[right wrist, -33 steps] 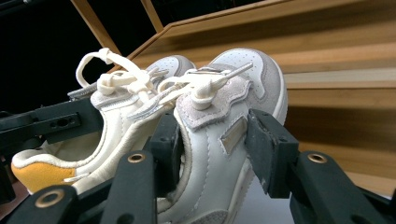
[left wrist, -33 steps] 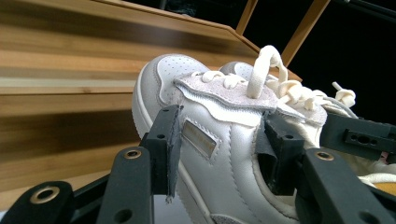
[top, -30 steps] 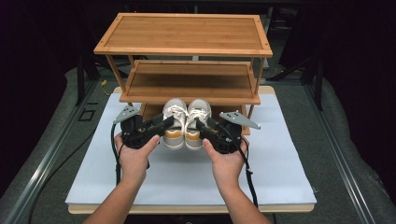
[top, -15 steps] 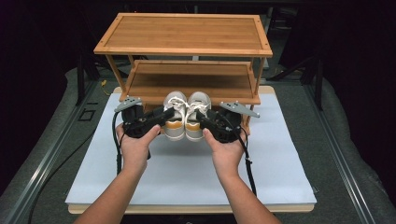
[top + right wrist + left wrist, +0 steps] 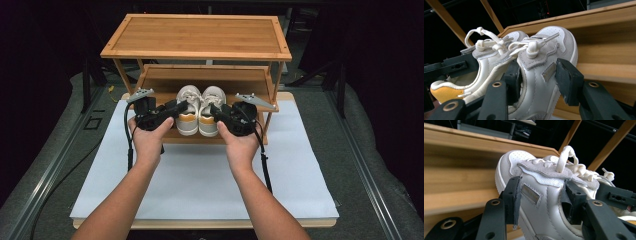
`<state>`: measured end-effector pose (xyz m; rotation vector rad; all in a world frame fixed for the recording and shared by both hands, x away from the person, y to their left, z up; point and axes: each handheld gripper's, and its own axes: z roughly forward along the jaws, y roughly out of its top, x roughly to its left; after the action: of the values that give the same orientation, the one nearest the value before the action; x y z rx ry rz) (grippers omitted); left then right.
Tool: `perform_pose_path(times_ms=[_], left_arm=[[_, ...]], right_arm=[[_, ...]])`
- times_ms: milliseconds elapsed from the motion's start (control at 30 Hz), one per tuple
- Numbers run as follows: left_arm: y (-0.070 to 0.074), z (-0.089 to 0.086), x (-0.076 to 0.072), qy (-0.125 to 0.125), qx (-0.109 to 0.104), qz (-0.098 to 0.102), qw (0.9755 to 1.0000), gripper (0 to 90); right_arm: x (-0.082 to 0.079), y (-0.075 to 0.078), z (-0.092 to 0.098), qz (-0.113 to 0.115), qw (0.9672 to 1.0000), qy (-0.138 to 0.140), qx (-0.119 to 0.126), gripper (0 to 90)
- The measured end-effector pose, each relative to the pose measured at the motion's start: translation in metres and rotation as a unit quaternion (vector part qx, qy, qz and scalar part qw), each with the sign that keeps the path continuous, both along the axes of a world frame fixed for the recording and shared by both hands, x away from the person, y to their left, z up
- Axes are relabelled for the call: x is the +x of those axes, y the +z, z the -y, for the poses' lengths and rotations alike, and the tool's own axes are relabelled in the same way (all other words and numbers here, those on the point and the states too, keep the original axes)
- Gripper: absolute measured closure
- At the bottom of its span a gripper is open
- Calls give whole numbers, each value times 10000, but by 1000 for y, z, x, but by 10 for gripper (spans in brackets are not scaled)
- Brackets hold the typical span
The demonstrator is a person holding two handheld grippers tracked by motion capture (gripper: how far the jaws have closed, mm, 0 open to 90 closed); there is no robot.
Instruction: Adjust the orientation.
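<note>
A pair of white sneakers with orange heels is held side by side at the front of the wooden shoe rack point(image 5: 200, 35), toes pointing in under its middle shelf point(image 5: 200, 80). My left gripper point(image 5: 181, 106) is shut on the left shoe point(image 5: 187, 112). In the left gripper view the left gripper point(image 5: 542, 200) has one jaw on the left shoe's point(image 5: 534, 180) outer side and one inside its opening. My right gripper point(image 5: 216, 109) is shut on the right shoe point(image 5: 210, 112). The right gripper view shows the right gripper point(image 5: 541, 82) clamping the right shoe's point(image 5: 541, 62) side wall.
The rack stands at the far end of a white mat point(image 5: 200, 175) on a wooden board point(image 5: 200, 224). Its lowest shelf point(image 5: 250, 137) lies just under the shoes. Grey floor and a metal rail point(image 5: 55, 165) flank the board. Cables point(image 5: 265, 170) trail from both grippers.
Both hands have carried the shoes away from the person and slightly up, from in front of the rack to under its middle shelf. Both grips are unchanged.
</note>
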<state>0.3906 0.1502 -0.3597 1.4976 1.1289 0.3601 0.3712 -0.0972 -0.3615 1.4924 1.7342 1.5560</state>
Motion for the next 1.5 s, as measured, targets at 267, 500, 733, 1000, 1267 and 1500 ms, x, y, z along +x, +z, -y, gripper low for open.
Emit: perform_pose_path(times_ms=[267,500,733,1000,1267,1500], left_arm=[[2,1,25,4,-84,-131,9999,543],[4,2,41,1,-55,-177,9998,544],[6,6,51,15,78,-199,9998,544],[1,6,60,28,44,-297,9995,544],[-5,5,65,42,-133,-406,9991,539],[-4,5,68,42,-208,-454,9987,508]], right_arm=[[26,6,0,-29,10000,-66,-11,565],[41,3,2,-69,9999,-54,66,566],[52,2,4,-125,9998,-116,64,566],[62,-2,5,-173,9996,-129,176,564],[67,-3,5,-252,9994,-140,187,560],[71,2,5,-441,9990,-111,-27,542]])
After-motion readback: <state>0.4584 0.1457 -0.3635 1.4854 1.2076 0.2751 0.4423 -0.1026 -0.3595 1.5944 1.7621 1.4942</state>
